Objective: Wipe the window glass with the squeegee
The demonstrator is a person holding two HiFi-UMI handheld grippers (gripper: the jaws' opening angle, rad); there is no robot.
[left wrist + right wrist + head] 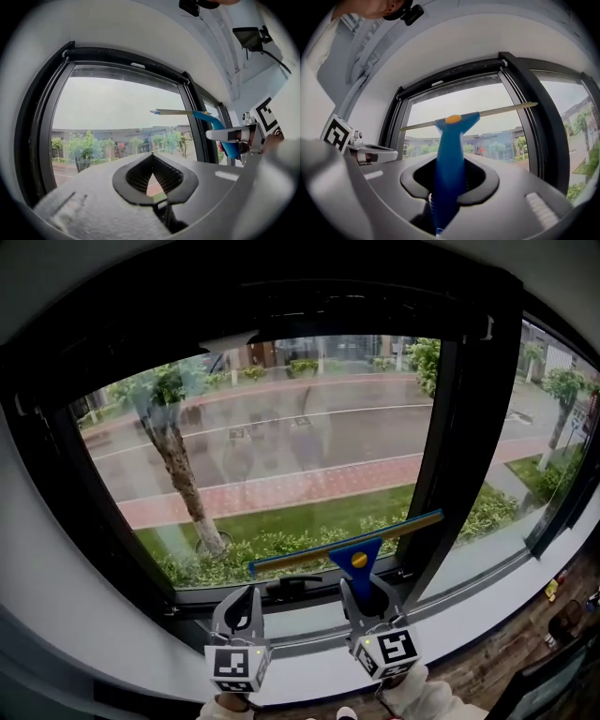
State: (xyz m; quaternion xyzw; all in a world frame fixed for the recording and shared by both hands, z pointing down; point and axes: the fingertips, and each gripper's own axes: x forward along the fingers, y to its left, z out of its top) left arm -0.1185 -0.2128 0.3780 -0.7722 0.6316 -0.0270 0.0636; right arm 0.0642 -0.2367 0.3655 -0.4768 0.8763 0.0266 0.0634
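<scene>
Window glass [281,456] fills most of the head view, set in a black frame [469,427] with a thick upright post at its right side and a second pane beyond it. Through the glass lie a wet road [309,423], a red paved path, a strip of grass with a low hedge, and a tree [178,456] at the left. Below the frame runs a white sill [122,643], and a patch of wood floor [506,652] shows at the lower right corner.

The squeegee [352,549] is at the bottom of the glass, near the frame's lower right corner. Its long blade runs slanted, the right end higher and reaching the upright post, the left end lower over the hedge. Whether the blade touches the glass cannot be told. Its blue handle, with a yellow button at the neck, points down toward the sill.

The right gripper [367,589] has its jaws clamped on that blue handle, which stands up between them in the right gripper view. The left gripper [242,594] hovers just beside it, to the left, over the bottom rail of the frame. Its jaws meet at the tips with nothing between them.

A small black latch [292,587] sits on the bottom rail between the two grippers.
</scene>
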